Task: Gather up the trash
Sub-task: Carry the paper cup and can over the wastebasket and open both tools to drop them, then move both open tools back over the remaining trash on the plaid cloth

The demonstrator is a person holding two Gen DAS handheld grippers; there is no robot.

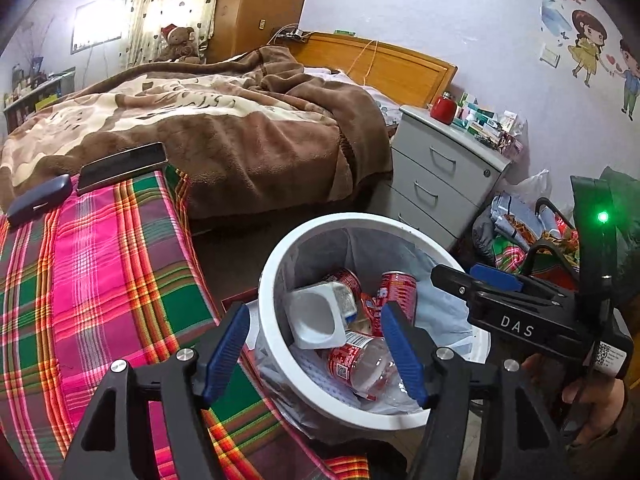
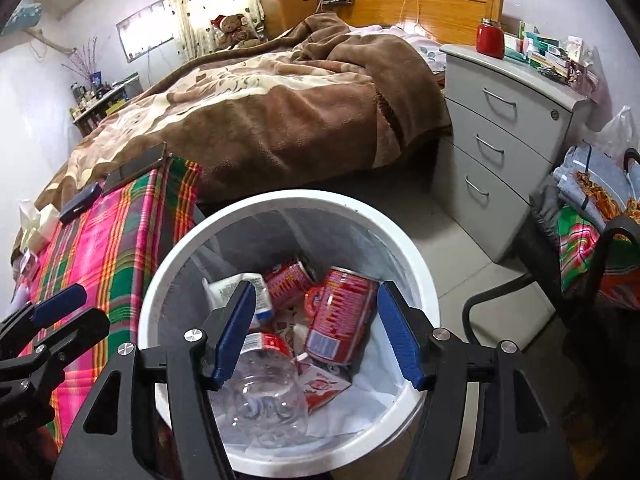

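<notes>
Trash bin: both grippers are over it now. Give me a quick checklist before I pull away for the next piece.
1. Left gripper empty, jaws apart: ok.
2. Right gripper empty, jaws apart: ok.
3. Plastic bottle inside the trash bin: ok.
4. Red cans and white cup below the rim: ok.
5. Liner bag seated all round: cannot tell.
6. More trash left on the plaid cloth: cannot tell.
</notes>
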